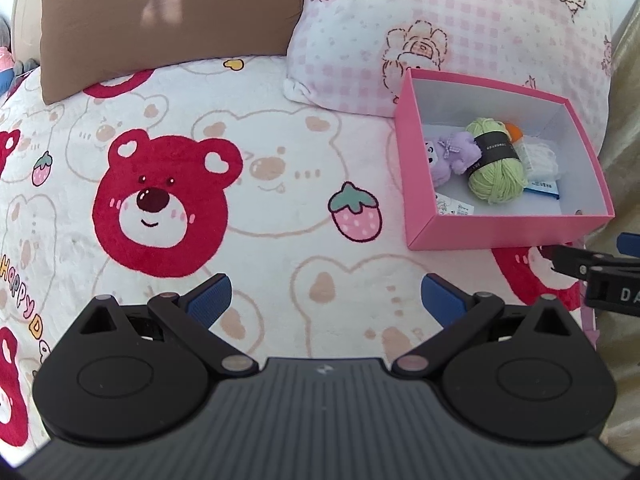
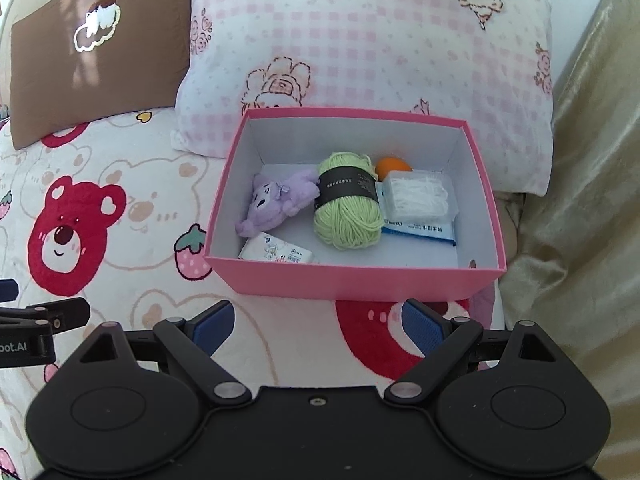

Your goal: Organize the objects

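Left gripper: jaws wide, nothing between them, hovering over the blanket above bare bear-print fabric. Right gripper: jaws wide too, empty, sitting just in front of the box, near its front wall but not touching. The two grippers are side by side; each shows at the edge of the other's view.

Box is pink outside, white inside, open top, resting on the blanket with its back against the pink pillow. From the left gripper it lies ahead and to the right.

Contents, left to right:
- purple plush, lying on its side against the left wall
- small white pack at the front left corner, just below the plush
- green yarn with a black band, middle, touching the plush
- orange ball behind the yarn, mostly hidden
- clear packet on top of a blue-white wipes pack, right of the yarn

Brown pillow is left of the pink one. Gold fabric runs along the right edge of the bed.
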`<state>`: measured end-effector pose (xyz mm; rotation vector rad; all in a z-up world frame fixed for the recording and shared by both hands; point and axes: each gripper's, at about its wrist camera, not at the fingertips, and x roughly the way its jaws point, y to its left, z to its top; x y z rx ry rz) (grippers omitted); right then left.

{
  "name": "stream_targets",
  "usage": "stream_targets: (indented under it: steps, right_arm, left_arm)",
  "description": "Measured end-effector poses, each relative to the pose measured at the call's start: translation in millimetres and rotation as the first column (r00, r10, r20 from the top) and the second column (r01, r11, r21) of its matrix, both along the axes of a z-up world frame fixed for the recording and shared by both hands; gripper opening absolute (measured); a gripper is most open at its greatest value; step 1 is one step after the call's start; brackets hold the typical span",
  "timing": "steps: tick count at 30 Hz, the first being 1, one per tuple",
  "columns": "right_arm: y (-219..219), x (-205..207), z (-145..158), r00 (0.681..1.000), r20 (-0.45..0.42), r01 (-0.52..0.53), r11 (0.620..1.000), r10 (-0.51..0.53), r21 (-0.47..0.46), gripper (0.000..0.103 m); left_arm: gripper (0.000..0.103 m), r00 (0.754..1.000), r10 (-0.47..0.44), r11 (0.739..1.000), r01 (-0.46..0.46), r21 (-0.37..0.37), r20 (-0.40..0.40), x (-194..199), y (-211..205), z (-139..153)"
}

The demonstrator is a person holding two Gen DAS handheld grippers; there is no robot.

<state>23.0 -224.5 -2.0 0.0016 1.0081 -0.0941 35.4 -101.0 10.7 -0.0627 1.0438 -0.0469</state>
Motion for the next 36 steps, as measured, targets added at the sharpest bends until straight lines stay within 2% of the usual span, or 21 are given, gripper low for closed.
stream_targets:
  steps: [4, 16, 22, 36]
  right_arm:
    - [1.6, -2.8, 1.5, 1.000, -0.004, -0.014, 1.000, 0.014, -0.015, 0.093]
    - [7.7, -10.1, 6.0, 0.999, -0.010, -0.038, 0.999, 0.038, -0.024, 0.093]
    - [8.9, -9.5, 6.4, 0.999, -0.018, -0.039, 0.999, 0.038, -0.033, 0.093]
    - [11.3, -9.9, 5.1, 0.999, -0.027, -0.048, 0.998, 0.047, -0.040, 0.093]
  left_arm:
    - [0.103, 1.000, 0.001, 1.000, -0.001, 0.028, 0.002, -0.4, 0.2, -0.3]
    - [0.103, 1.000, 0.011, 0.999, -0.011, 0.031, -0.010, -0.1, 5.7, -0.8]
    - [0.103, 0.999, 0.041, 0.999, -0.041, -0.022, -0.028, 0.9, 15.0, -0.6]
    - [0.103, 0.998, 0.051, 0.998, -0.050, 0.026, -0.036, -1.7, 15.1, -6.2]
